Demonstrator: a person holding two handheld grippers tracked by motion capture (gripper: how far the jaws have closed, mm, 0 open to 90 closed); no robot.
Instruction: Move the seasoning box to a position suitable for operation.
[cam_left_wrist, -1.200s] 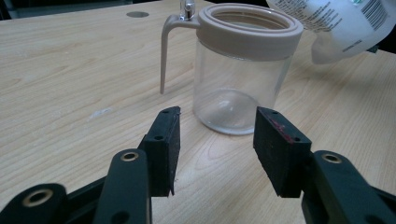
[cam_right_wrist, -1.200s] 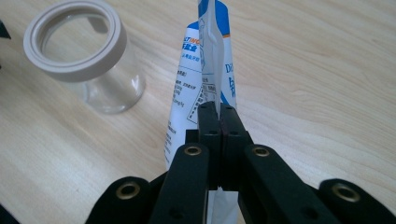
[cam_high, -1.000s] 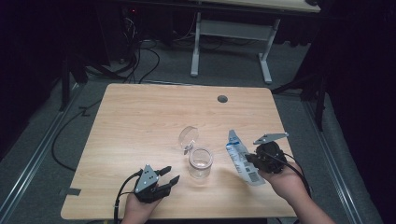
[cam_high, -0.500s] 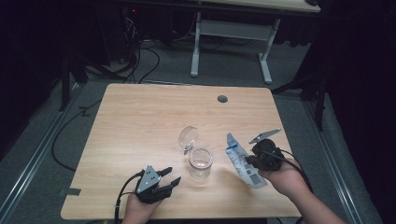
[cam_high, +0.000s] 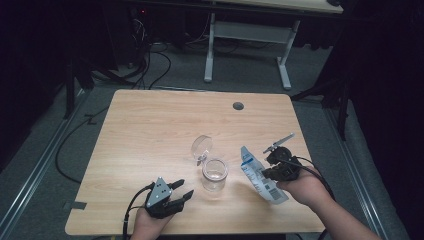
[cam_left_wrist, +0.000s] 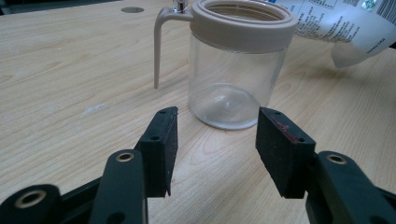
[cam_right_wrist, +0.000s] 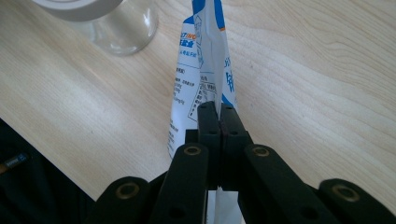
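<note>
A clear glass jar (cam_high: 214, 173) with a beige rim stands near the table's front middle, its hinged lid (cam_high: 201, 146) flipped open behind it. In the left gripper view the jar (cam_left_wrist: 236, 60) stands just beyond the open jaws of my left gripper (cam_left_wrist: 217, 140), which hold nothing. That left gripper (cam_high: 181, 189) rests at the front edge, left of the jar. My right gripper (cam_high: 267, 170) is shut on a white and blue printed pouch (cam_high: 259, 175), held to the right of the jar. The right gripper view shows the pads (cam_right_wrist: 208, 116) pinching the pouch (cam_right_wrist: 205, 60) flat.
The wooden table (cam_high: 150, 130) has a round cable hole (cam_high: 238, 106) near its far edge. A white desk frame (cam_high: 245, 45) and cables stand on the floor beyond it. Black cables trail from both grippers.
My right gripper and the pouch have drifted slightly toward the front of the table. The left gripper and the jar have stayed put.
</note>
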